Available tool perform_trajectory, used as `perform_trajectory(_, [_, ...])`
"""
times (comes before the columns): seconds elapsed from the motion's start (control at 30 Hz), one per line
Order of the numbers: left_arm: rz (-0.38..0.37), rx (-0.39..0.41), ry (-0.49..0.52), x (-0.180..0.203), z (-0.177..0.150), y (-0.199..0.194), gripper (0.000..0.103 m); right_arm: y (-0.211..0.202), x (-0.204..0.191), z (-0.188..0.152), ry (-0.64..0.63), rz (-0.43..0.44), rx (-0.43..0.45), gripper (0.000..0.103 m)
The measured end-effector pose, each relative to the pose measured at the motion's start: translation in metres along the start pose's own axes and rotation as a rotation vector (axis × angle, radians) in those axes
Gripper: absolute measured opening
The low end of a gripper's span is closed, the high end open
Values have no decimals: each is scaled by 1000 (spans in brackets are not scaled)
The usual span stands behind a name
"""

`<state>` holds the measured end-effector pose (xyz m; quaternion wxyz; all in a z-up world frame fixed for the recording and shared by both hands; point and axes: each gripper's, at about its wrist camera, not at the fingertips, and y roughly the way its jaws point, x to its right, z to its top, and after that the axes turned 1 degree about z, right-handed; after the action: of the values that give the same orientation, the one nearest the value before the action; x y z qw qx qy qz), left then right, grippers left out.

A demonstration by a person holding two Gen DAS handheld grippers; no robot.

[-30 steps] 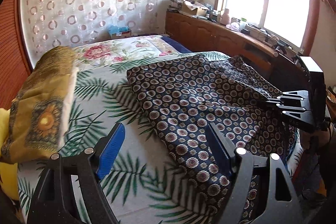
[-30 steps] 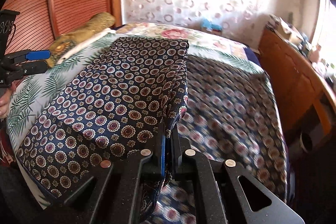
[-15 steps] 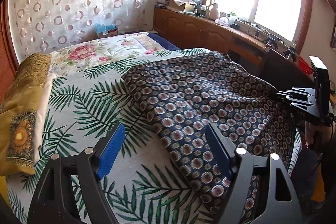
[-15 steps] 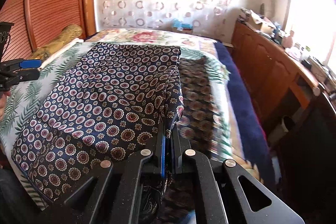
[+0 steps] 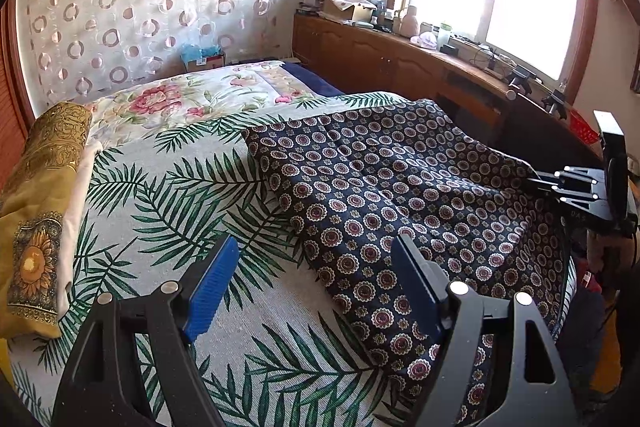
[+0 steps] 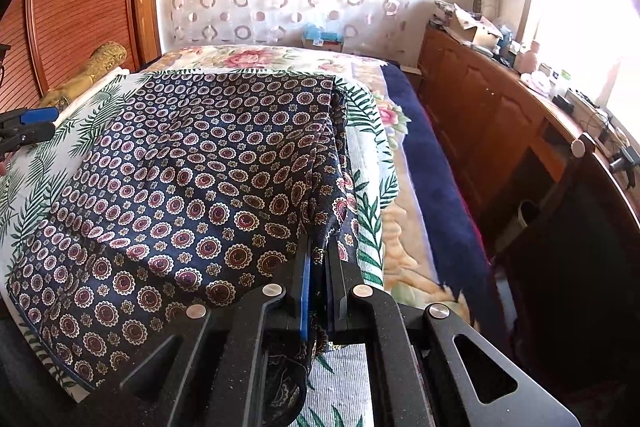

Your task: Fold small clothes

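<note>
While your right claw (image 6: 318, 267) clamps the near edge of the patterned garment (image 6: 192, 179), your left claw (image 5: 316, 283) hangs spread wide over the bed (image 5: 180, 195); beyond the garment lies a gold pillow (image 5: 44, 195).

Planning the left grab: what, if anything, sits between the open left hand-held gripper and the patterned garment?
Nothing visible: only bare palm-leaf bedspread separates the left hand-held gripper from the navy patterned garment.

right hand-held gripper (image 6: 318, 267) drew back | navy patterned cloth (image 6: 192, 187) now doubled, flatter on bed
</note>
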<state>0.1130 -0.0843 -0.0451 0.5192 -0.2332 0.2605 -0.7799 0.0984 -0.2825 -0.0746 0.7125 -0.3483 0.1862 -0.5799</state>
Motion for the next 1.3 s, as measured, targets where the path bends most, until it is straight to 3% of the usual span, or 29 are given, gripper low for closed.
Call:
perform_trajectory(0.13, [8, 0, 5, -1, 9, 6, 79, -6, 2, 16, -24, -19, 22, 40])
perform_trajectory(0.37, [9, -11, -7, -13, 30, 31, 79, 21, -1, 77, -61, 70, 53, 42])
perform_trajectory(0.53, [22, -23, -8, -20, 42, 48, 79, 70, -1, 117, -81, 101, 27, 42])
perform_trajectory(0.67, [26, -35, 2, -24, 49, 56, 79, 108, 4, 127, -63, 98, -28, 42])
perform_trajectory(0.77, [26, -45, 4, -25, 50, 61, 79, 118, 5, 132, -63, 154, -45, 26])
perform_trajectory(0.83, [24, -50, 8, -25, 52, 64, 79, 117, 4, 135, -76, 178, -35, 22])
perform_trajectory(0.87, [25, -52, 9, -25, 52, 66, 79, 116, 4, 134, -82, 182, -30, 10])
perform_trajectory(0.9, [25, -56, 10, -25, 52, 68, 79, 115, 3, 134, -94, 179, -22, 6])
perform_trajectory(1.1, [20, -78, 17, -24, 53, 79, 79, 105, 26, 129, -80, 134, 26, 2])
perform_trajectory(1.3, [15, -106, -1, -34, 58, 93, 79, 105, 27, 125, -71, 100, 13, 2])
